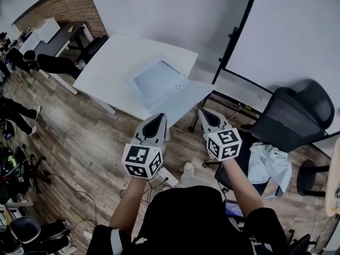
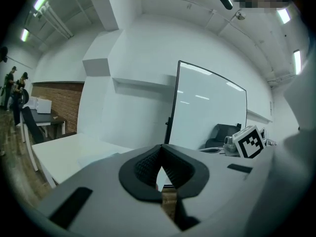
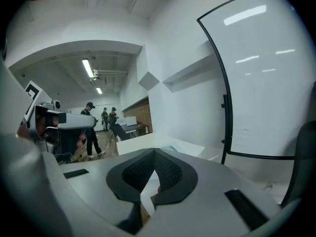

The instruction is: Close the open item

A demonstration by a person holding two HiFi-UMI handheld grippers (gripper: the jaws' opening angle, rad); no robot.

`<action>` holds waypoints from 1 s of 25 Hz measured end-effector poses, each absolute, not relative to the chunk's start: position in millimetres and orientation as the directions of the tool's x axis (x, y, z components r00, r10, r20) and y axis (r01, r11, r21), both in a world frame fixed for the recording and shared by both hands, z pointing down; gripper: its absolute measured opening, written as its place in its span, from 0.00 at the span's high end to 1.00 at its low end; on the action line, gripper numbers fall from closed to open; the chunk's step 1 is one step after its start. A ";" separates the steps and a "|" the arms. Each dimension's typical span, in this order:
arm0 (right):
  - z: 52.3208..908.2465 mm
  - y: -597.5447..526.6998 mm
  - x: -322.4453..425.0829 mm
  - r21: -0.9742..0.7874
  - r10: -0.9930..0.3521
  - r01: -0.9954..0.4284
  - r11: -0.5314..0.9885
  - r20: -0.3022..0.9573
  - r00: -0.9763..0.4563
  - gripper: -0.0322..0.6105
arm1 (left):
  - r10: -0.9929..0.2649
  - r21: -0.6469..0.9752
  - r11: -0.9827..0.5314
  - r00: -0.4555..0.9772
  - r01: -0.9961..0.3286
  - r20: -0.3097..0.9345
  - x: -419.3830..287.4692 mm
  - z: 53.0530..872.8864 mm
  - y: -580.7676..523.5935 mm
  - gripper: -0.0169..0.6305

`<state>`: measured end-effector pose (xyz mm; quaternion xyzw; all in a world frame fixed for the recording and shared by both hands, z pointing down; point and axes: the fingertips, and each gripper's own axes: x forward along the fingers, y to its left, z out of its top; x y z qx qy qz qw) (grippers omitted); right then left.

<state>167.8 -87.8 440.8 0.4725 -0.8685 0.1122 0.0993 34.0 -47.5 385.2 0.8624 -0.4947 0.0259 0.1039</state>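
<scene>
Left claw (image 1: 158, 117) and right claw (image 1: 205, 113) pressed together, empty, near the open item (image 1: 157, 79).

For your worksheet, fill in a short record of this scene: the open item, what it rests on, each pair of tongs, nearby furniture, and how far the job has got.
Open item: flat white box, lid folded out toward the person
Rests on: white table
Left tongs: shut, nothing between them, not touching the box
Right tongs: shut, nothing between them, not touching the box
Nearby: whiteboard, black chair
Job status: box not yet closed
</scene>
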 end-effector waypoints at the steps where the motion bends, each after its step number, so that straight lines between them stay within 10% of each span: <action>1: 445.0 -90.8 169.7 -0.106 -0.796 -0.843 0.527 0.284 -0.534 0.89 | -0.846 0.155 -0.490 0.511 -0.858 0.155 37.0 388.6 -51.5 0.96; 25: 558.6 -138.7 168.9 -0.153 -0.644 -0.778 0.609 0.477 -0.598 0.89 | -0.853 0.204 -0.390 0.436 -0.898 0.287 54.8 461.1 -105.0 0.96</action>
